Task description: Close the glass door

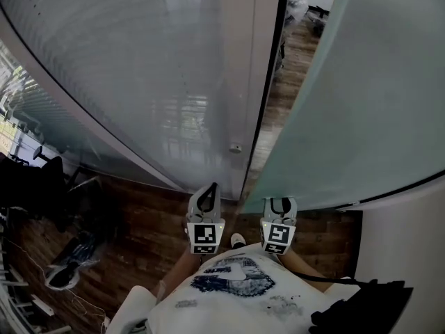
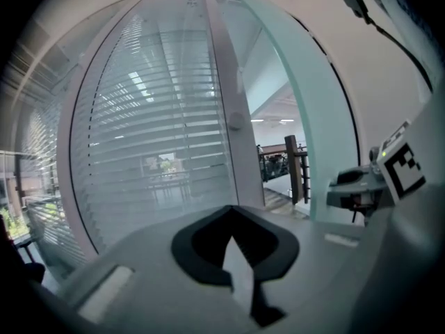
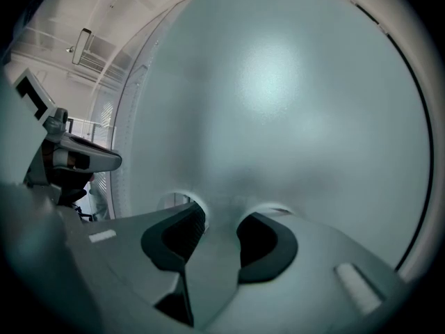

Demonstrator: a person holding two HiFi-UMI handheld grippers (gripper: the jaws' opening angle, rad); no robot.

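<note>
The glass door (image 1: 361,103) is a frosted, pale green panel that fills the right half of the head view. It stands ajar, with its free edge swung away from the grey door post (image 1: 240,82), and a narrow gap of wooden floor shows between the 2.

The right gripper (image 3: 221,218) faces the door head-on. Its 2 fingers are spread apart with only frosted glass showing between them. Their tips sit right at the pane, but whether they press on it cannot be told.

The left gripper (image 1: 211,186) is just left of the door's free edge and points toward the post and the gap. Its fingers are pressed together at the tips with nothing between them.

A small round knob (image 1: 235,147) sits on the post, left of the door. Further left of the door is a fixed glass wall (image 1: 139,68) with horizontal blinds behind it.

The wooden floor (image 1: 139,221) runs below the door, and the person's printed white shirt (image 1: 233,284) shows beneath both grippers. A dark chair (image 1: 42,179) stands far left of the door.
</note>
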